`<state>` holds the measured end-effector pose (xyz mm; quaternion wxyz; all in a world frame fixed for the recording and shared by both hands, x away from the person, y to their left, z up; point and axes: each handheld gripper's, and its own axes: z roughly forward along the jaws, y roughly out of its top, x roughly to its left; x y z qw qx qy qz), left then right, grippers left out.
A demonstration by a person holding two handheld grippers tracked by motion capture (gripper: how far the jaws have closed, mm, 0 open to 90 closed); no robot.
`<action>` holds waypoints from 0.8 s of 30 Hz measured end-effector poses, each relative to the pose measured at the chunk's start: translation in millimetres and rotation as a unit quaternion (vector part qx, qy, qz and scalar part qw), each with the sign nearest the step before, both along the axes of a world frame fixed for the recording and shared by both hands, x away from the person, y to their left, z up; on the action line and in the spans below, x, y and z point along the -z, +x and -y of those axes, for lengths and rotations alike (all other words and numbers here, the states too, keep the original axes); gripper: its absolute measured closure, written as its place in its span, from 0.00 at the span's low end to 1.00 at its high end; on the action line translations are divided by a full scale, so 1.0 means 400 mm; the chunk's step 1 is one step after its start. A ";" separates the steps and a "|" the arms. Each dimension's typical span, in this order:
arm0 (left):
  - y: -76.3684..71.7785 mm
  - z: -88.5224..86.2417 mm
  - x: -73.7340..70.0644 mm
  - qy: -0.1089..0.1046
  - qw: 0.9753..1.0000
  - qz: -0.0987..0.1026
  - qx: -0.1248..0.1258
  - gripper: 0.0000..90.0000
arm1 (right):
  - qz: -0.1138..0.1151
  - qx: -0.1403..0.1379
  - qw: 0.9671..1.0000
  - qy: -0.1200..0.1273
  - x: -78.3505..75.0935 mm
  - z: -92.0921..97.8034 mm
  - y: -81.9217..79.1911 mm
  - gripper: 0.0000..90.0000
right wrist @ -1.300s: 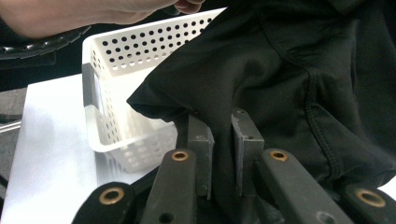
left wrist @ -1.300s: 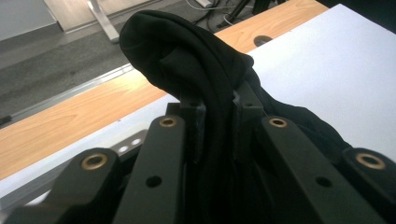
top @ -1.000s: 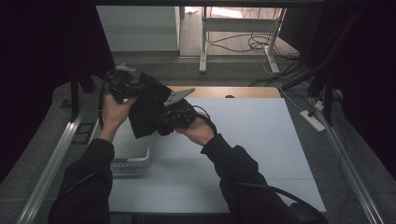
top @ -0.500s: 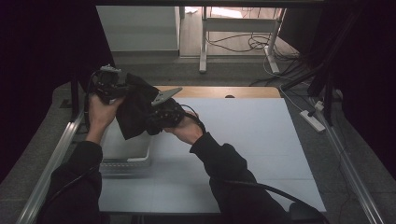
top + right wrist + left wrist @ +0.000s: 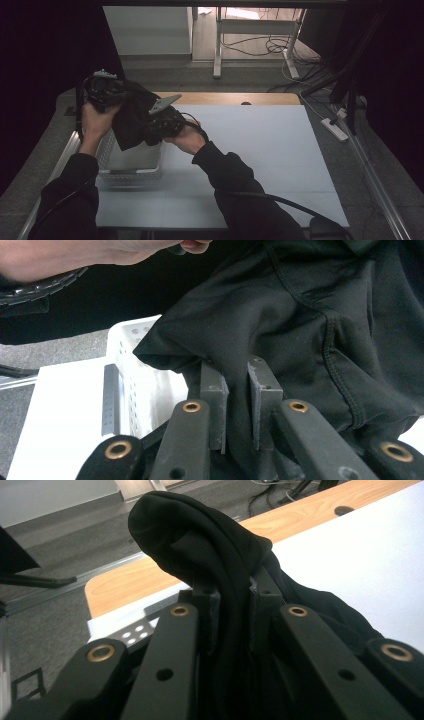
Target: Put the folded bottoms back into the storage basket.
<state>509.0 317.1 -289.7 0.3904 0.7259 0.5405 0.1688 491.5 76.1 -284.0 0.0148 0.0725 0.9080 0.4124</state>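
Note:
A black cloth garment [image 5: 131, 115] hangs bunched between both hands above a white perforated basket [image 5: 130, 162] at the table's left. My left gripper [image 5: 104, 89] is shut on one part of the garment [image 5: 210, 545], which bulges up over the jaws. My right gripper [image 5: 162, 122] is shut on another fold of the garment [image 5: 300, 315], just right of the left one. The basket's wall [image 5: 125, 370] shows below the cloth in the right gripper view, with the other hand [image 5: 75, 257] above.
The white table top [image 5: 260, 145] stretches to the right of the basket, with a wooden strip [image 5: 235, 98] along its far edge. A power strip [image 5: 334, 129] lies off the right side. Metal rails run along both table sides.
Both grippers have carried the garment leftward, from the table's middle-left to above the basket. Both stay shut on the cloth.

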 end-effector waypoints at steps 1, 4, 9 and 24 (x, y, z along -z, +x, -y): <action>-0.002 -0.003 0.003 0.001 1.000 -0.001 -0.001 0.87 | -0.001 -0.001 1.000 -0.001 0.003 -0.004 -0.001 0.89; -0.005 -0.011 0.017 0.003 1.000 -0.008 -0.004 0.87 | -0.005 0.001 1.000 -0.004 0.014 -0.015 -0.004 0.89; -0.009 -0.021 0.049 0.004 1.000 -0.022 -0.005 0.87 | -0.011 -0.001 1.000 -0.011 0.041 -0.028 -0.011 0.89; -0.010 -0.014 0.178 -0.003 0.998 -0.059 -0.008 0.86 | -0.022 -0.003 0.999 -0.042 0.119 -0.046 -0.025 0.89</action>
